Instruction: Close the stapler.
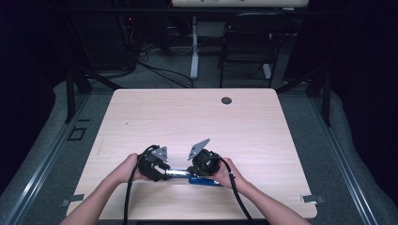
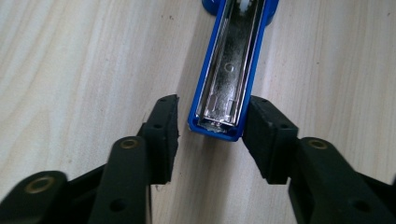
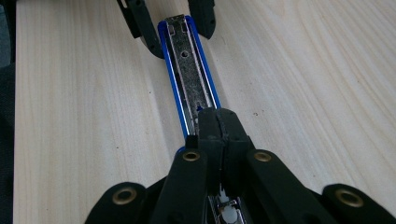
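Straddling the blue stapler, left gripper jaws released; right gripper jaws clenched, pressed together.

Lab or recording studio, not a home. Black curtains close in both sides, dim beyond. One pale wood-grain desk with a cable grommet stands on grey carpet. Behind it: a black folding chair, the white leg of a second desk, cables loose across the floor. Metal rails flank the desk.

Bright lit table, dark surroundings, soft blur
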`<move>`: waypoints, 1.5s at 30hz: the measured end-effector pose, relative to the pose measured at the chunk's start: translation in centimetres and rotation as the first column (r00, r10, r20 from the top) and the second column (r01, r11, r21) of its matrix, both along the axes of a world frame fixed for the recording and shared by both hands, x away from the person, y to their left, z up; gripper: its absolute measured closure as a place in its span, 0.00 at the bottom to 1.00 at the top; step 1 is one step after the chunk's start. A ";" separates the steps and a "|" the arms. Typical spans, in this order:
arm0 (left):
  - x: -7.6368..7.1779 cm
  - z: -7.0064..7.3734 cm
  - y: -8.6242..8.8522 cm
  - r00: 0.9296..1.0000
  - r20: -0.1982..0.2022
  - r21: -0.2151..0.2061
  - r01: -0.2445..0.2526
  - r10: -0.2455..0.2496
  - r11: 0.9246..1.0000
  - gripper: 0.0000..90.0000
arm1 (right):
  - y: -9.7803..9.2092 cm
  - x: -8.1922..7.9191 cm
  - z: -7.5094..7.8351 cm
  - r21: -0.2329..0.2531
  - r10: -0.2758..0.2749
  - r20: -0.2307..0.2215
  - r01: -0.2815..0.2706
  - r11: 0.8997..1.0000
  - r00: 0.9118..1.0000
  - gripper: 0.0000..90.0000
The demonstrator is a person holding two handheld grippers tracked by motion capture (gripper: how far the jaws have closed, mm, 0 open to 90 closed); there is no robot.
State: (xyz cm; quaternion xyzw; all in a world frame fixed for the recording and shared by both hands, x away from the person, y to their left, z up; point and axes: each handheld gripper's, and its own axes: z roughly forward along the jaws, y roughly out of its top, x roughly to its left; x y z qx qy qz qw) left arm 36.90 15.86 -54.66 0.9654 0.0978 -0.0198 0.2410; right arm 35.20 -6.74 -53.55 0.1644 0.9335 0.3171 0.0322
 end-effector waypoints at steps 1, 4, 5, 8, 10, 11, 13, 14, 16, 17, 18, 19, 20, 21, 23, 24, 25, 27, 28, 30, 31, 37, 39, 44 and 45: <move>0.0 -0.1 0.0 1.000 -0.001 -0.003 0.005 -0.005 1.000 0.69 | 0.0 0.0 0.0 0.001 -0.001 -0.001 0.001 1.000 1.000 1.00; -0.1 0.0 0.0 1.000 0.004 -0.008 0.014 -0.014 1.000 0.70 | 0.0 0.0 0.0 0.002 -0.001 0.001 0.001 1.000 1.000 1.00; -0.1 0.1 0.1 1.000 0.010 -0.013 0.015 -0.015 1.000 0.70 | 0.0 0.0 0.0 0.003 -0.001 0.001 0.001 1.000 1.000 1.00; 0.0 0.5 0.3 1.000 0.007 -0.034 0.022 -0.021 0.999 0.70 | 0.0 0.0 0.1 0.008 -0.002 -0.002 0.002 1.000 1.000 1.00; -0.1 0.7 0.4 1.000 0.008 -0.050 0.023 -0.023 0.998 0.70 | 0.0 -0.1 0.1 0.011 -0.003 0.003 0.003 1.000 1.000 1.00; -0.1 0.8 0.4 1.000 0.009 -0.052 0.023 -0.023 0.998 0.70 | 0.0 -0.1 0.2 0.013 -0.003 0.002 0.003 1.000 1.000 1.00; -0.1 0.9 0.5 1.000 0.012 -0.055 0.024 -0.023 0.998 0.70 | 0.0 -0.1 0.2 0.016 0.000 0.007 0.000 1.000 1.000 1.00; -0.1 1.0 0.5 1.000 0.018 -0.054 0.025 -0.024 0.998 0.70 | 0.0 -0.1 0.2 0.014 0.000 0.006 -0.001 1.000 1.000 1.00; -0.1 1.2 0.5 1.000 0.015 -0.062 0.021 -0.020 0.998 0.70 | 0.0 -0.2 0.3 0.016 0.002 0.007 -0.002 1.000 1.000 1.00; 0.0 1.4 0.6 1.000 0.003 -0.066 0.026 -0.026 0.998 0.70 | 0.0 -0.2 0.3 0.017 0.001 0.008 -0.001 1.000 1.000 1.00; -0.1 1.5 0.6 1.000 0.013 -0.075 0.019 -0.018 0.997 0.70 | 0.0 -0.2 0.3 0.019 0.002 0.012 -0.002 1.000 1.000 1.00; -0.1 1.7 0.6 1.000 0.011 -0.085 0.021 -0.020 0.996 0.70 | 0.1 -0.2 0.3 0.021 0.006 0.015 -0.006 1.000 1.000 1.00; -0.2 1.8 0.6 1.000 0.019 -0.083 0.023 -0.021 0.996 0.70 | 0.1 -0.3 0.4 0.024 0.006 0.014 -0.006 1.000 1.000 1.00; -0.2 2.0 0.5 0.999 0.025 -0.075 0.021 -0.019 0.997 0.70 | 0.1 -0.3 0.4 0.025 0.006 0.014 -0.007 1.000 1.000 0.99; -0.3 2.2 0.4 0.999 0.023 -0.068 0.029 -0.027 0.997 0.70 | 0.1 -0.3 0.5 0.024 0.008 0.012 -0.008 1.000 1.000 0.99; -0.4 2.2 0.4 0.999 0.032 -0.068 0.022 -0.020 0.997 0.70 | 0.1 -0.3 0.5 0.025 0.007 0.010 -0.008 1.000 1.000 0.99; -0.4 2.2 0.3 0.999 0.032 -0.067 0.021 -0.019 0.998 0.70 | 0.1 -0.3 0.5 0.026 0.008 0.011 -0.008 1.000 1.000 0.99; -0.3 2.3 0.2 0.999 0.025 -0.064 0.023 -0.022 0.998 0.70 | 0.1 -0.4 0.5 0.028 0.008 0.012 -0.008 1.000 1.000 0.99; -0.3 2.4 0.2 0.999 0.028 -0.059 0.025 -0.023 0.998 0.70 | 0.1 -0.4 0.5 0.026 0.009 0.011 -0.009 1.000 1.000 0.99; -0.2 2.8 0.1 0.999 0.021 -0.048 0.039 -0.038 0.998 0.70 | 0.1 -0.3 0.5 0.025 0.009 0.012 -0.009 1.000 1.000 0.99; -0.3 2.8 0.0 0.999 0.031 -0.058 0.031 -0.029 0.998 0.70 | 0.1 -0.3 0.5 0.029 0.008 0.011 -0.008 1.000 1.000 0.99; -0.3 3.9 -0.2 0.998 0.046 -0.085 0.043 -0.039 0.995 0.70 | -0.1 -0.3 0.7 0.046 0.005 0.009 -0.006 0.999 1.000 0.99; -0.4 4.2 -0.3 0.998 0.056 -0.085 0.046 -0.042 0.995 0.70 | -0.2 -0.3 0.8 0.050 0.006 0.010 -0.006 0.999 1.000 0.99; -0.4 4.7 -0.6 0.997 0.067 -0.095 0.052 -0.046 0.994 0.70 | -0.3 -0.2 0.9 0.055 0.008 0.008 -0.009 0.998 1.000 0.99; -0.4 4.8 -0.7 0.997 0.066 -0.102 0.051 -0.044 0.994 0.70 | -0.3 -0.2 1.0 0.057 0.008 0.008 -0.008 0.998 1.000 0.99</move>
